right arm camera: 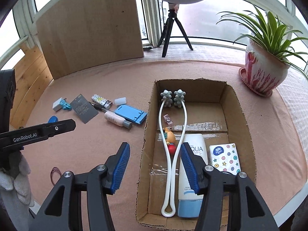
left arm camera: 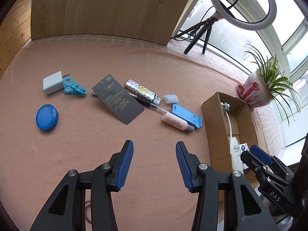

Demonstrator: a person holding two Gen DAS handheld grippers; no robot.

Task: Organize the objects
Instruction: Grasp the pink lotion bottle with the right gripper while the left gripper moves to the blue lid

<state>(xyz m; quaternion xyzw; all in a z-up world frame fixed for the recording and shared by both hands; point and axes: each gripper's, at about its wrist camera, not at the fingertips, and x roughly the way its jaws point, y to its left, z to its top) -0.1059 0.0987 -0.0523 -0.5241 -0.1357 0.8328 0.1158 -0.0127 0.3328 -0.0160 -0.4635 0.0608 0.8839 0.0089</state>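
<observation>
Hovering spread and empty: left tongs (left arm camera: 154,152) short of the pink bottle (left arm camera: 177,122), right tongs (right arm camera: 155,154) over the cardboard box (right arm camera: 242,115).

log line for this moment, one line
left hand-held gripper: open, empty | right hand-held gripper: open, empty, over cardboard box | pink bottle: on table

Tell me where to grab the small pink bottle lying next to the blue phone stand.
Grip the pink bottle across the middle of its round body, coming down from above. It lies flat on the cloth against the blue phone stand, so set the fingers across its width, clear of the grey cap.
</observation>
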